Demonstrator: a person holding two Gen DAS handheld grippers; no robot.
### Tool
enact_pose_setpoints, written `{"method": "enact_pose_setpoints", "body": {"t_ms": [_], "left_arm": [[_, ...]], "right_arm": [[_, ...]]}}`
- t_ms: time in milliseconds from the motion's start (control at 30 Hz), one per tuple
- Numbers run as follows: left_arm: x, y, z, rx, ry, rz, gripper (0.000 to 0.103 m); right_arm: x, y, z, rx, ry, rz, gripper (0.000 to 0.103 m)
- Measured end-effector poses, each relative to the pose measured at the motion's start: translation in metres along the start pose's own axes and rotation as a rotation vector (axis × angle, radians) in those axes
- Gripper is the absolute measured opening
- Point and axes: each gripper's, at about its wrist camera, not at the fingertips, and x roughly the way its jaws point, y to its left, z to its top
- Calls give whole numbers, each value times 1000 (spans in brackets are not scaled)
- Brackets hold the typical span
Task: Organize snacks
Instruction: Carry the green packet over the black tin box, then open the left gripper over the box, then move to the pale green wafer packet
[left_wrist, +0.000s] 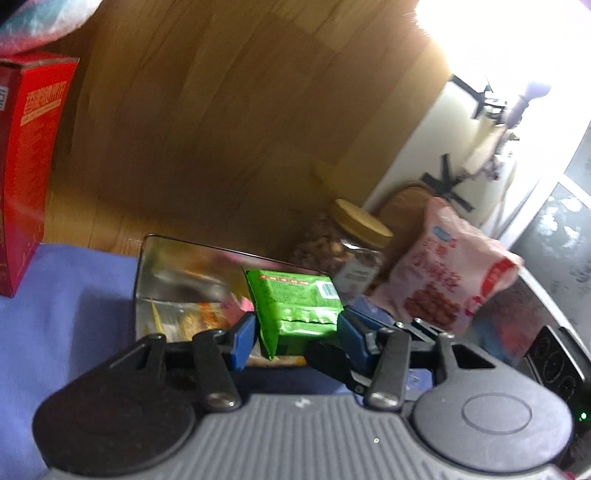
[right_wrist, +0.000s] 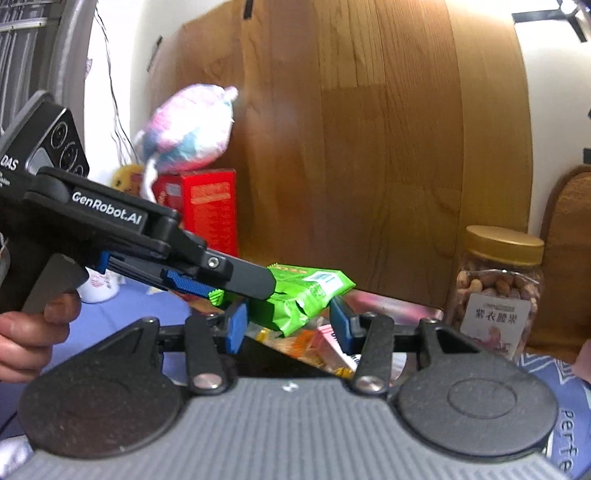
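A green snack packet (left_wrist: 295, 306) hangs above an open metal tin (left_wrist: 147, 258) that holds several small wrapped snacks. My left gripper (left_wrist: 297, 336) is shut on the packet, with a blue pad against each side. In the right wrist view the left gripper (right_wrist: 255, 291) reaches in from the left, a person's hand (right_wrist: 29, 332) on its grip, and clamps the green packet (right_wrist: 306, 291) over the tin (right_wrist: 399, 301). My right gripper (right_wrist: 288, 326) is open. The packet's lower corner hangs between its blue pads, which do not press on it.
A jar of nuts (right_wrist: 498, 288) with a gold lid stands right of the tin, and a pink snack bag (left_wrist: 454, 273) leans beside it. A red box (right_wrist: 210, 210) with a plush toy (right_wrist: 188, 125) on top stands to the left. A purple cloth (left_wrist: 66, 314) covers the table; a wooden board (left_wrist: 221, 110) stands behind.
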Motion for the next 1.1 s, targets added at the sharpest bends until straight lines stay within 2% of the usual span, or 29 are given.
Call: {"method": "enact_pose_setpoints", "body": {"t_ms": [167, 333, 400, 533, 567, 600, 667, 700, 767, 833, 933, 1100], "left_arm": [[17, 9, 4, 5, 11, 52, 52], [-27, 13, -3, 40, -64, 31, 54], [-42, 18, -13, 46, -62, 30, 54], [-43, 34, -35, 16, 2, 72, 54], [-38, 41, -40, -19, 30, 81, 54], [-33, 48, -43, -51, 55, 78, 54], [-20, 57, -51, -101, 110, 84, 51], [-16, 59, -55, -113, 136, 98, 49], [-16, 57, -62, -105, 147, 95, 36], [-23, 49, -66, -93, 145, 70, 27], [-32, 38, -74, -81, 151, 58, 23], [-39, 17, -103, -39, 193, 30, 23]], "right_arm": [[21, -2, -4, -26, 33, -57, 54], [-14, -4, -7, 17, -18, -50, 54], [-30, 0, -15, 48, 11, 11, 54], [-41, 35, -38, 7, 111, 133, 60], [-39, 45, -44, -10, 140, 160, 66], [-36, 57, -49, -31, 166, 176, 74], [-27, 74, -56, -58, 209, 168, 77], [-22, 79, -59, -56, 234, 171, 77], [-16, 79, -61, -23, 271, 168, 73], [-19, 75, -62, 6, 292, 193, 59], [-34, 70, -64, 6, 296, 185, 58], [-64, 60, -76, -6, 315, 159, 59]]}}
